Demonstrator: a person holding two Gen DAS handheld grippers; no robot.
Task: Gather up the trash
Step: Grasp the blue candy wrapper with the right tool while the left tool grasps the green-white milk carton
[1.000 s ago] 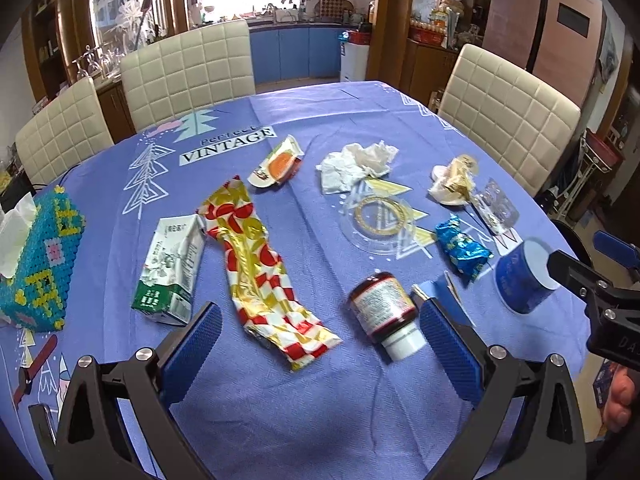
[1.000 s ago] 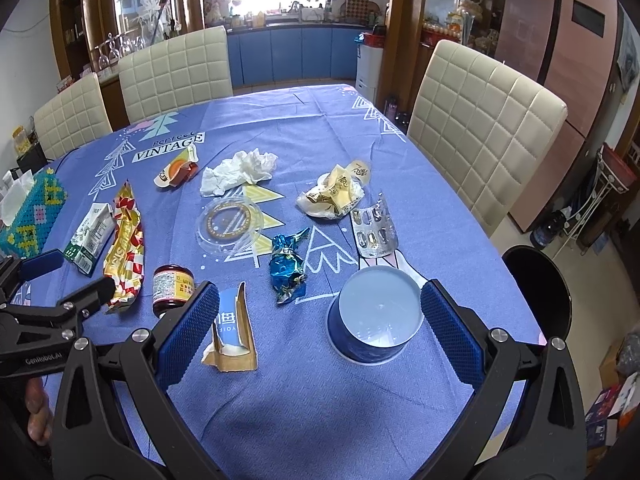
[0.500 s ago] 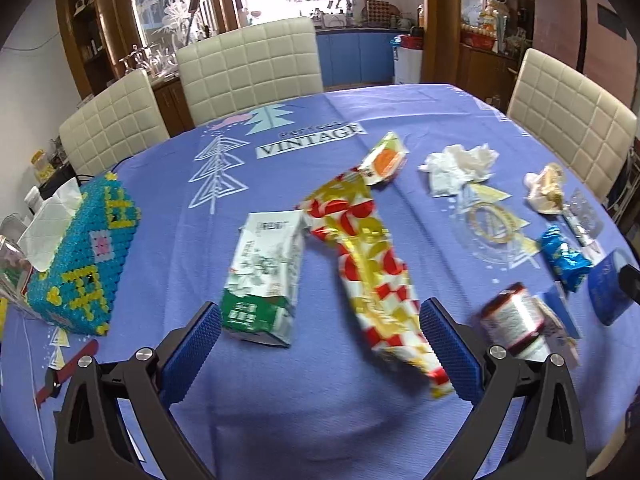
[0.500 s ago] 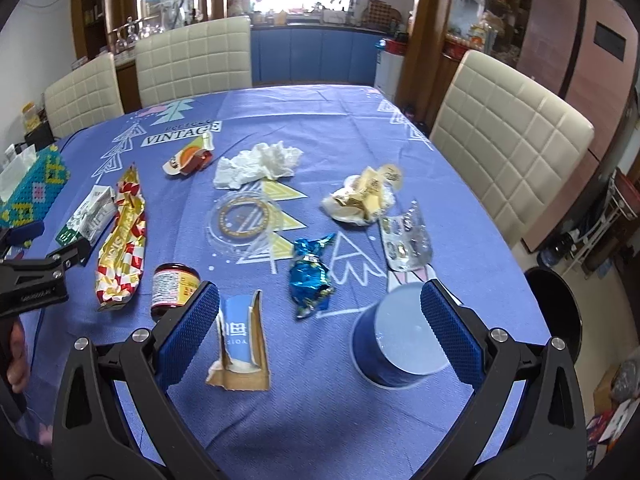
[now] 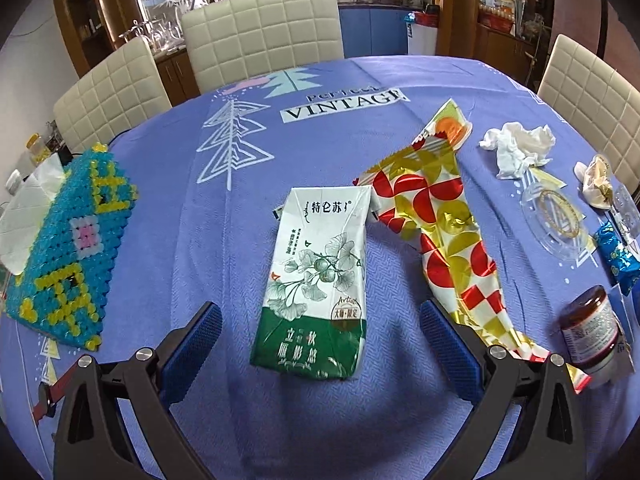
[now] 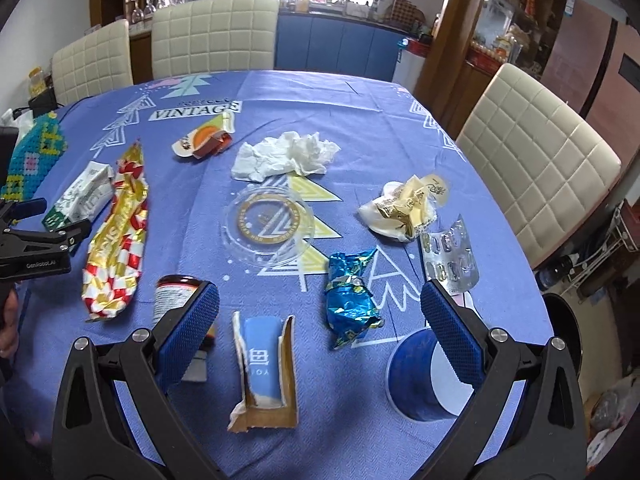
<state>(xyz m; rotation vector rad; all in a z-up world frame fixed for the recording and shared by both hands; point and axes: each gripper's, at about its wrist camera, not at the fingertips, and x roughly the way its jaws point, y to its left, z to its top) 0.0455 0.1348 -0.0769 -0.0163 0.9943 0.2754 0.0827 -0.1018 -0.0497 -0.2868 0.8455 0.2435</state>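
Note:
Trash lies scattered on the blue tablecloth [image 5: 168, 184]. My left gripper [image 5: 320, 344] is open, its fingers flanking the near end of a flattened green-and-white milk carton [image 5: 320, 272], also seen in the right wrist view [image 6: 80, 196]. Beside it lies a red-and-gold wrapper [image 5: 444, 224]. My right gripper [image 6: 320, 336] is open above a torn blue cardboard box [image 6: 264, 364], with a blue paper cup [image 6: 416, 376] by its right finger, a blue foil wrapper [image 6: 350, 300] ahead and a small jar [image 6: 172, 296] by its left finger.
A crumpled tissue [image 6: 288, 154], clear plastic lid [image 6: 266, 220], pill blister [image 6: 450, 256], cream-and-gold wrapper [image 6: 404, 208] and orange packet [image 6: 204, 138] lie further out. A beaded tissue box [image 5: 64, 248] stands at the left. Chairs ring the table; the left gripper shows in the right view [image 6: 36, 240].
My left gripper has swung left and closer, from the jar to the milk carton. My right gripper has shifted left, from the blue cup to the torn box.

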